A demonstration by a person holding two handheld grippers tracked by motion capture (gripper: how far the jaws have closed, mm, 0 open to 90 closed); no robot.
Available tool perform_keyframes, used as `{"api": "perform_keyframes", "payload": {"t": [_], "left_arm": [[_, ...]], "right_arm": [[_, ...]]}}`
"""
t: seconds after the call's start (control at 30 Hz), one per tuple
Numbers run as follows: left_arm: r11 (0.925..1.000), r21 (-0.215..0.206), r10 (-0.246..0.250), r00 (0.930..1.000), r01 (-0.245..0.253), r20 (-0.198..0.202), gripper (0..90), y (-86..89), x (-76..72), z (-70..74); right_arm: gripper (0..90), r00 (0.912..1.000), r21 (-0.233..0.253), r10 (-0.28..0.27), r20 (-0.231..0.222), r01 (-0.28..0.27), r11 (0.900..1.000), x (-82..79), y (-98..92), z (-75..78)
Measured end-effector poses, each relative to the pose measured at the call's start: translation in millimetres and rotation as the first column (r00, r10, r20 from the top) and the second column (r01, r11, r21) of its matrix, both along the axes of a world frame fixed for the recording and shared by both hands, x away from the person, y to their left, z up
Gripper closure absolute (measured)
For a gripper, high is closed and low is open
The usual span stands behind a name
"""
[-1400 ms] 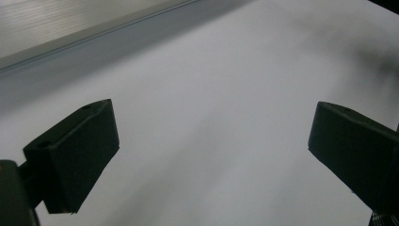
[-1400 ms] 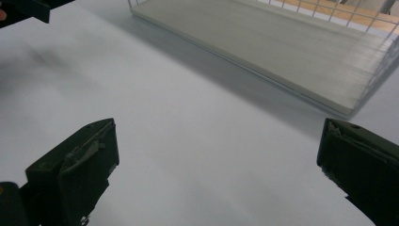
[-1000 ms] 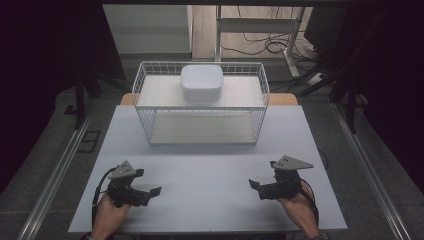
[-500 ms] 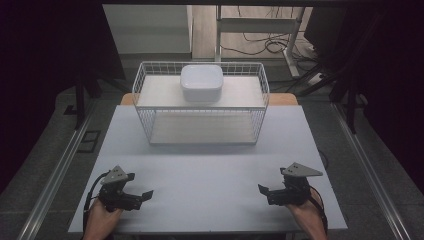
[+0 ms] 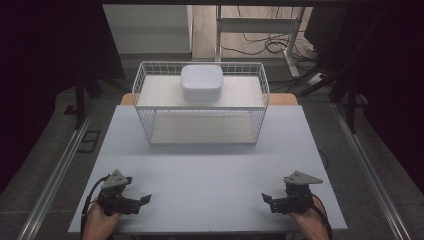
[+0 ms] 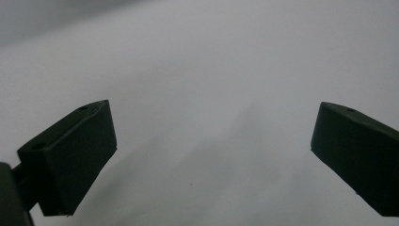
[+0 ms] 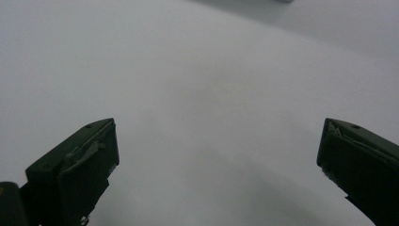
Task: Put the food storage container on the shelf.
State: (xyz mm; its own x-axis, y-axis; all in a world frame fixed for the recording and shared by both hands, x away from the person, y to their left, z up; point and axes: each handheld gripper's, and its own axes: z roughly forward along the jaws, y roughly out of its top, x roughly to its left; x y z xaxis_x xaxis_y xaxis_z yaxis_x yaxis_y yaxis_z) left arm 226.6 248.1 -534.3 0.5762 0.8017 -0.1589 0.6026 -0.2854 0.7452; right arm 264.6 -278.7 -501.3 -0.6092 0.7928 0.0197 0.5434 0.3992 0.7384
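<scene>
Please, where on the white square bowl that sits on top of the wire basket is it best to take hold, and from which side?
Probably the near rim of the white square bowl, approached from above and from the person's side. It sits upright and open on the top shelf of the white wire basket, so the rim is exposed; one jaw could go inside, one outside. Both the left gripper and the right gripper are open, low at the white table's near edge.

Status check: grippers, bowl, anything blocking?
Left gripper and right gripper open, empty, near table edge. White bowl atop wire rack. Nothing between.
</scene>
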Motion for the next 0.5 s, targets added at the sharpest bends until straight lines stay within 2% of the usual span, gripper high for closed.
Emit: {"api": "perform_keyframes", "payload": {"t": [0.27, 0.5], "left_arm": [[0.9994, 0.03, -0.013, 0.9974, 0.015, -0.07, 0.0, -3.4, 1.2, -9.4], [0.9998, 0.018, -0.003, 0.9967, 0.004, -0.081, 0.0, -2.0, 2.8, -10.2]], "right_arm": [[0.0, 0.9982, -0.034, -0.014, -0.058, 0.012, 0.999, -3.3, -0.7, -9.2], [0.0, 0.991, -0.079, -0.006, -0.134, -0.004, 0.997, -1.6, 0.5, -20.0]]}}
